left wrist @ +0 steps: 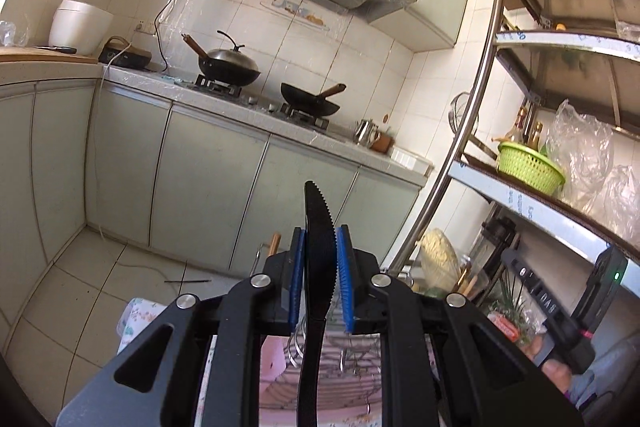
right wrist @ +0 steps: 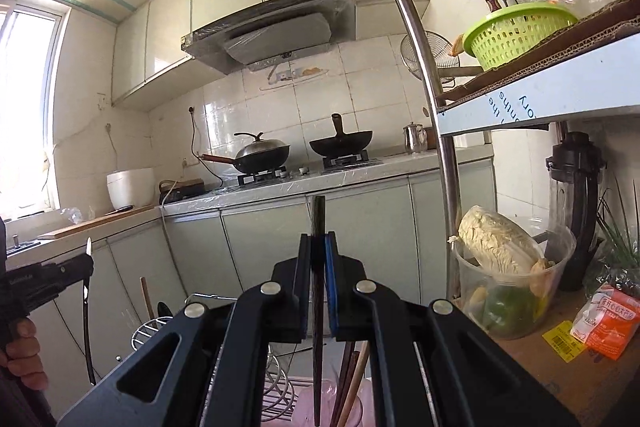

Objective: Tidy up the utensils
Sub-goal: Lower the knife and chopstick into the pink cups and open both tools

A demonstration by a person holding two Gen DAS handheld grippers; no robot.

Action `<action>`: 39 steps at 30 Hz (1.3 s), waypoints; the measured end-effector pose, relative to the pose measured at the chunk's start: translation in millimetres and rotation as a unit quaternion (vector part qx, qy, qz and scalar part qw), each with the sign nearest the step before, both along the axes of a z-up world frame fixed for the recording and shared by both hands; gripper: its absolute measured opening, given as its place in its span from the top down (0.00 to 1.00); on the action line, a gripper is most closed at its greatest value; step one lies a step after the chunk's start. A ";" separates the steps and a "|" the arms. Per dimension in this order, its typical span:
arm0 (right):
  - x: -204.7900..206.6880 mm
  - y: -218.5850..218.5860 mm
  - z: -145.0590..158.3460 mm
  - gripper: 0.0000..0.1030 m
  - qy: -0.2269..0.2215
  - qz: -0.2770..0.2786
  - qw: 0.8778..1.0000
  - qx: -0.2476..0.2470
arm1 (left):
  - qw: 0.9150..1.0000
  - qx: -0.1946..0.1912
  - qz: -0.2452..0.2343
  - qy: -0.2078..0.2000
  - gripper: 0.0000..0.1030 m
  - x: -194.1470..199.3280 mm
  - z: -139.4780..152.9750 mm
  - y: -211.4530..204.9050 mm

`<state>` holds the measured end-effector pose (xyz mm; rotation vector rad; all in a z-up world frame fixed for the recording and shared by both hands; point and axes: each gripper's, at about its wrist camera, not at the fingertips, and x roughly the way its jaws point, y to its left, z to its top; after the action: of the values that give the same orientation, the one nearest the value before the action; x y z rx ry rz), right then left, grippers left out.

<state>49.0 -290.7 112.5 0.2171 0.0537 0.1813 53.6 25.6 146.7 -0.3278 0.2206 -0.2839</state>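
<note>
Holding left tongs point(left wrist: 322, 267) clamped on black knife point(left wrist: 318, 227), right tongs point(right wrist: 318, 283) on dark chopstick point(right wrist: 318, 223); next I sort each into the rack point(left wrist: 320, 387).

Both wrist views look about level across the kitchen from near the shelf point(left wrist: 532, 195), facing the far stove counter point(left wrist: 224, 103). Both share the woks, hood point(right wrist: 276, 31) and green basket point(right wrist: 516, 35); the right view sits further right.
</note>
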 end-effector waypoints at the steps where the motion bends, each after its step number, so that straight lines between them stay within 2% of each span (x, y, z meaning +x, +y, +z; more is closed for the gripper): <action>1: 3.6 1.5 -3.4 0.94 0.001 -0.004 1.000 -0.003 | 1.000 -0.002 0.005 -0.006 0.85 3.1 1.3 0.2; 5: 12.1 6.5 -18.8 0.94 0.009 -0.016 1.000 -0.015 | 0.999 -0.013 0.031 -0.030 0.85 15.2 -0.3 1.2; 13: 19.9 11.9 -46.4 0.94 0.050 -0.010 0.999 -0.019 | 0.992 0.019 0.096 -0.076 0.85 32.8 -23.3 -7.2; 19: 23.2 14.5 -62.4 0.94 0.078 -0.007 0.997 -0.014 | 0.988 0.050 0.117 -0.084 0.85 43.0 -49.2 -16.2; 26: 22.6 19.8 -73.4 0.94 0.102 0.000 0.995 -0.013 | 0.991 0.058 0.109 -0.051 0.85 40.0 -75.8 -18.4; 39: 20.0 23.8 -87.9 0.94 0.149 0.005 0.989 -0.018 | 0.993 0.075 0.089 0.034 0.85 33.1 -104.8 -22.0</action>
<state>69.0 -266.9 24.6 0.2068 0.3553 0.1556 86.7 3.6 42.0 -0.2074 0.2770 -0.0802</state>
